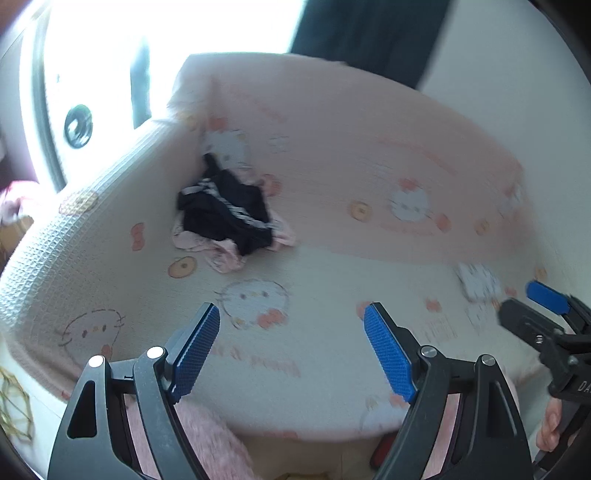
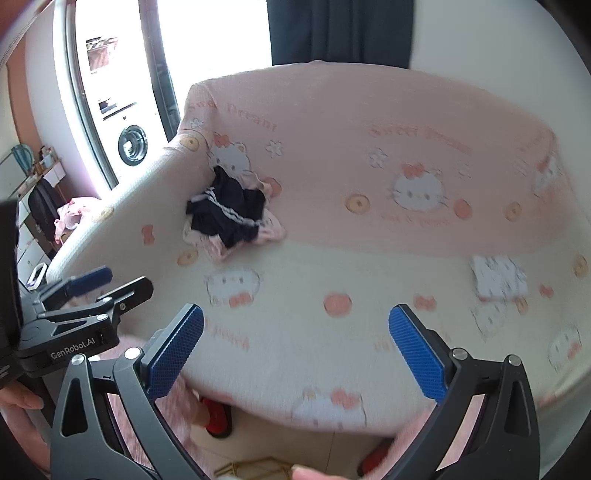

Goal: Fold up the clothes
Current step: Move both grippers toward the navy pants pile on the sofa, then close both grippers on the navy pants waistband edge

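A crumpled black garment with white stripes (image 1: 225,210) lies on a pink garment (image 1: 221,254) in the sofa's far left corner; both also show in the right wrist view, the black one (image 2: 229,212) over the pink one (image 2: 269,230). My left gripper (image 1: 291,350) is open and empty, held above the seat's front edge, well short of the clothes. My right gripper (image 2: 295,350) is open and empty too, beside the left one. A small folded white piece (image 2: 496,277) lies on the seat at the right.
The sofa wears a pink and white Hello Kitty cover (image 2: 332,280). A bright window and a washing machine (image 2: 132,144) stand behind at the left. A dark curtain (image 2: 340,29) hangs behind the backrest. Red items (image 2: 218,417) lie on the floor below the seat edge.
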`<state>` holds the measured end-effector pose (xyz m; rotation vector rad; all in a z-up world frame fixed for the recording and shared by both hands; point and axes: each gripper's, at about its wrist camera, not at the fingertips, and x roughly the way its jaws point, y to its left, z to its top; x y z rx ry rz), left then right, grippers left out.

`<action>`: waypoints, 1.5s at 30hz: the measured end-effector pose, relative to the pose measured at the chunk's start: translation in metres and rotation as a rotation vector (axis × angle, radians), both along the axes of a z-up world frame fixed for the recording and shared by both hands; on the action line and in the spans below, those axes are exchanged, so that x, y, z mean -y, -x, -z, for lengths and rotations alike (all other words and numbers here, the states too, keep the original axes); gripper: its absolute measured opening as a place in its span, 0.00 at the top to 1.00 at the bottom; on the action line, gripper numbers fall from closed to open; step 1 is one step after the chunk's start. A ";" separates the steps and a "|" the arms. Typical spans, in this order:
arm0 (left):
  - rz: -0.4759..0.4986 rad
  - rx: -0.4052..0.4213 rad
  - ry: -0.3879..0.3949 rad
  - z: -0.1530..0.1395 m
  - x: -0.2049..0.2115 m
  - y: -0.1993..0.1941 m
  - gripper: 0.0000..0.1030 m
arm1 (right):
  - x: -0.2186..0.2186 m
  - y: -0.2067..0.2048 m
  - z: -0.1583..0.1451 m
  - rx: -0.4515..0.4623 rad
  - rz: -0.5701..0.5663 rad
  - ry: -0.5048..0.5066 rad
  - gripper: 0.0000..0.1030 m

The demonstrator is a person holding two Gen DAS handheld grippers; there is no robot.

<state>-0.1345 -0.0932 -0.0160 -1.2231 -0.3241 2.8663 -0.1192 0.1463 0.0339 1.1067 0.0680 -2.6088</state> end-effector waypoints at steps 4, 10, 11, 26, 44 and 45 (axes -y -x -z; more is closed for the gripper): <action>-0.056 0.035 -0.043 0.035 0.030 0.059 0.20 | 0.032 0.062 0.011 0.007 -0.037 -0.032 0.07; -0.060 0.112 -0.077 0.097 0.052 0.143 0.20 | 0.095 0.147 0.078 0.104 -0.136 -0.085 0.43; -0.060 0.125 -0.082 0.108 0.055 0.157 0.20 | 0.104 0.161 0.093 0.124 -0.144 -0.087 0.43; -0.024 0.252 -0.082 0.217 0.079 0.295 0.34 | 0.175 0.326 0.255 0.369 -0.148 0.001 0.57; 0.028 0.286 -0.057 0.215 0.083 0.301 0.76 | 0.225 0.356 0.275 0.385 -0.242 -0.052 0.72; 0.028 0.287 -0.059 0.215 0.083 0.301 0.76 | 0.228 0.355 0.277 0.391 -0.246 -0.054 0.80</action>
